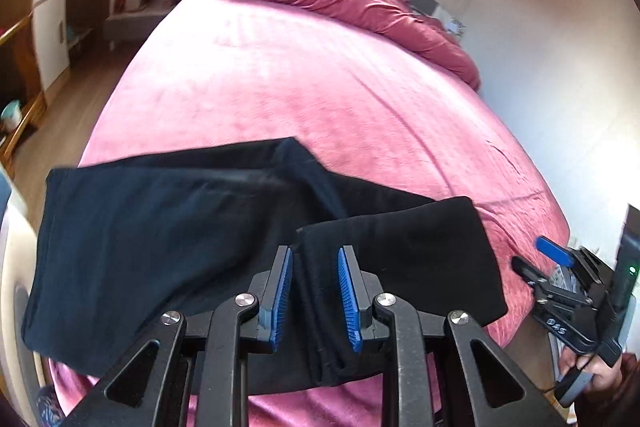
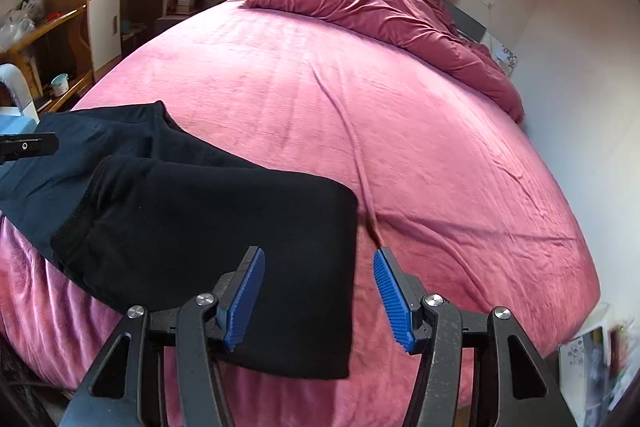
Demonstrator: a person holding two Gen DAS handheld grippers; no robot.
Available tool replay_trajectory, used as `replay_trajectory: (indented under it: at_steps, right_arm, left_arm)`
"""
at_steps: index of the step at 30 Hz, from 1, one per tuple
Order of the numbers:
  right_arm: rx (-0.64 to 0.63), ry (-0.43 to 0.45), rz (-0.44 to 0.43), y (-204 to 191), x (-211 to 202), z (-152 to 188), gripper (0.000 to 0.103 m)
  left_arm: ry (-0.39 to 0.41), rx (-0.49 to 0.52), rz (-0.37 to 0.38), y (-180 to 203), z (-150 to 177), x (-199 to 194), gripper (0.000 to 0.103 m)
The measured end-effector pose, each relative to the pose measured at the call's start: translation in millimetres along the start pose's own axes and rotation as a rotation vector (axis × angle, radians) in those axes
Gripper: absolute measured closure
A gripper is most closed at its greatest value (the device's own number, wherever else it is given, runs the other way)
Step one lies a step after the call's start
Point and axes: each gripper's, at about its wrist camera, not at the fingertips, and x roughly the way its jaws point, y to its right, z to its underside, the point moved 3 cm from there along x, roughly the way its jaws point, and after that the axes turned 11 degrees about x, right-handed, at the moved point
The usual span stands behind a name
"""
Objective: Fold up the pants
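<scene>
Black pants [image 1: 160, 239] lie partly folded on the near edge of a pink bed [image 1: 280, 75], one end doubled over the rest [image 2: 224, 227]. My left gripper [image 1: 315, 255] hovers open above the folded edge, its blue pads [image 1: 348, 291] apart with cloth between or below them; I cannot tell if they touch it. My right gripper [image 2: 320, 259] is open over the right edge of the folded part, left pad [image 2: 246, 291] above the cloth, right pad above the sheet. The right gripper also shows in the left wrist view [image 1: 560, 267].
A crumpled dark red duvet [image 2: 392, 15] lies at the bed's far end. A wooden desk and white cabinet [image 2: 100, 11] stand at the left, a white wall [image 2: 580, 99] at the right. The bed's front edge [image 2: 48, 299] drops off near me.
</scene>
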Motion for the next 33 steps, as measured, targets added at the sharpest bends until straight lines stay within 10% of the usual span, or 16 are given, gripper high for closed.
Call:
replay_trajectory:
  at_steps: [10,18,25,33]
  right_arm:
    - [0.015,-0.030,-0.043,-13.4,22.3,-11.6,0.045]
    - [0.309,-0.147,-0.320,14.5,66.6,-22.7,0.046]
    - [0.320,-0.229,-0.248,3.3,120.7,-17.2,0.047]
    - [0.190,-0.171,-0.144,-21.7,111.1,-9.9,0.045]
  left_arm:
    - [-0.030,0.078,0.021,19.3,-9.6,27.2,0.079]
    - [-0.068,0.069,0.013,20.1,2.2,46.7,0.079]
    - [-0.183,0.071,-0.079,8.6,17.8,89.8,0.075]
    - [-0.148,-0.029,-0.015,-9.2,20.7,76.2,0.074]
